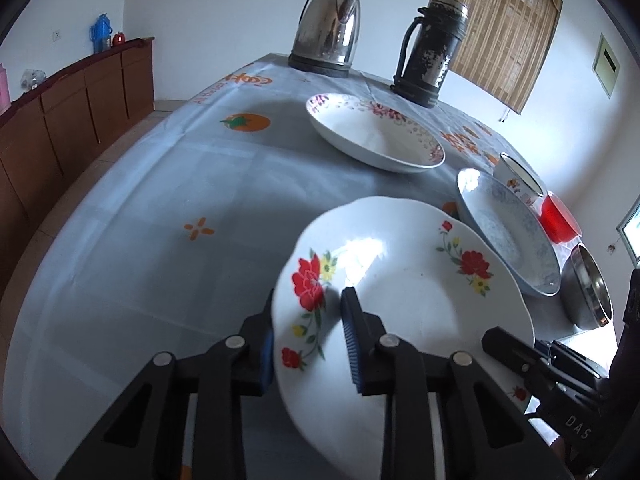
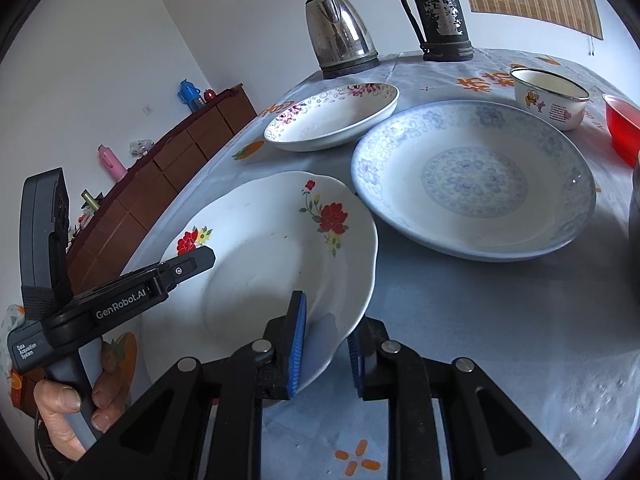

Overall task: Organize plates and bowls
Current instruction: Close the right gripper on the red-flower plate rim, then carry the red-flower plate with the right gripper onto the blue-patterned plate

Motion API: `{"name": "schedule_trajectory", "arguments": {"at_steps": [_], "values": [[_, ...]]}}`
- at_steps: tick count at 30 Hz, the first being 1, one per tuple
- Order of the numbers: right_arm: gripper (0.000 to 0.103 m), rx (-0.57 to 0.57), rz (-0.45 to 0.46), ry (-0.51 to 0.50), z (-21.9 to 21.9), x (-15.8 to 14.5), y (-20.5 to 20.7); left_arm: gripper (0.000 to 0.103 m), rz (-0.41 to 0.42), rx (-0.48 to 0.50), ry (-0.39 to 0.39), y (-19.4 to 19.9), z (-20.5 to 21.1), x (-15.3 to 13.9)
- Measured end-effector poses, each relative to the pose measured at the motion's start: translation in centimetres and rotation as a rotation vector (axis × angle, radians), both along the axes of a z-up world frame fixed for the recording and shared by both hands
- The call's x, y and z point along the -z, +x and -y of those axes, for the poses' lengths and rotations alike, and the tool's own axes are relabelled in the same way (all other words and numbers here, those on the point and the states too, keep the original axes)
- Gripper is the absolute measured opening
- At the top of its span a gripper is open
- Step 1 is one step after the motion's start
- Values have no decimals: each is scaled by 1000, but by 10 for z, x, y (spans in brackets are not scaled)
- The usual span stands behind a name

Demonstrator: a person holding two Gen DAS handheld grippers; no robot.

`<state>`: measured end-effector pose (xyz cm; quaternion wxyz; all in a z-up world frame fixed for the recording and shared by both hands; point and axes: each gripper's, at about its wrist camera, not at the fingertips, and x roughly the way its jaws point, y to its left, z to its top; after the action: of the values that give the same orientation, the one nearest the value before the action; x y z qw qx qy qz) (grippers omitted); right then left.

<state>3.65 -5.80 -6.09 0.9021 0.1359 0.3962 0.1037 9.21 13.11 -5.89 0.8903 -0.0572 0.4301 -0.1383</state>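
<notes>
Red-flower plate is pinched on both sides: left gripper has its pads on the rim at my left, right gripper clamps the near rim, one blue pad inside the dish and one under it. Both claws are pressed onto the rim, not spread

Plate sits tilted, far edge just beside the blue-pattern plate, and looks partly lifted off the tablecloth; can't confirm it's fully clear

My read on the step: two-handed pickup of this plate, to stack it on one of the other two. Pink-flower plate sits further back toward the kettle; enamel bowl and red bowl are off to the right, untouched

Next move needs both hands rising together and level, or the rim twists out of a pad. Then carry it over the blue-pattern plate and lower it centred before releasing

Pose: both grippers pitched down toward the table, converging on the plate. A hand wraps the left handle low in the right view
</notes>
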Motion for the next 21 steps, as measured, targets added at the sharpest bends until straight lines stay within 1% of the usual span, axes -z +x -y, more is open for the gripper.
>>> {"name": "schedule_trajectory", "arguments": {"at_steps": [3, 6, 11, 14, 21], "values": [[21, -3, 34, -15, -2, -4, -6, 27, 31, -7, 17, -7, 1, -8], [21, -2, 45, 9, 1, -10, -9, 27, 66, -9, 47, -13, 5, -20], [21, 28, 86, 12, 12, -26, -16, 27, 101, 10, 45, -15, 20, -36], [21, 59, 105, 9, 24, -36, -21, 27, 128, 35, 49, -14, 36, -46], [21, 159, 148, 3, 68, -55, -28, 27, 165, 123, 39, 1, 86, -64]]}}
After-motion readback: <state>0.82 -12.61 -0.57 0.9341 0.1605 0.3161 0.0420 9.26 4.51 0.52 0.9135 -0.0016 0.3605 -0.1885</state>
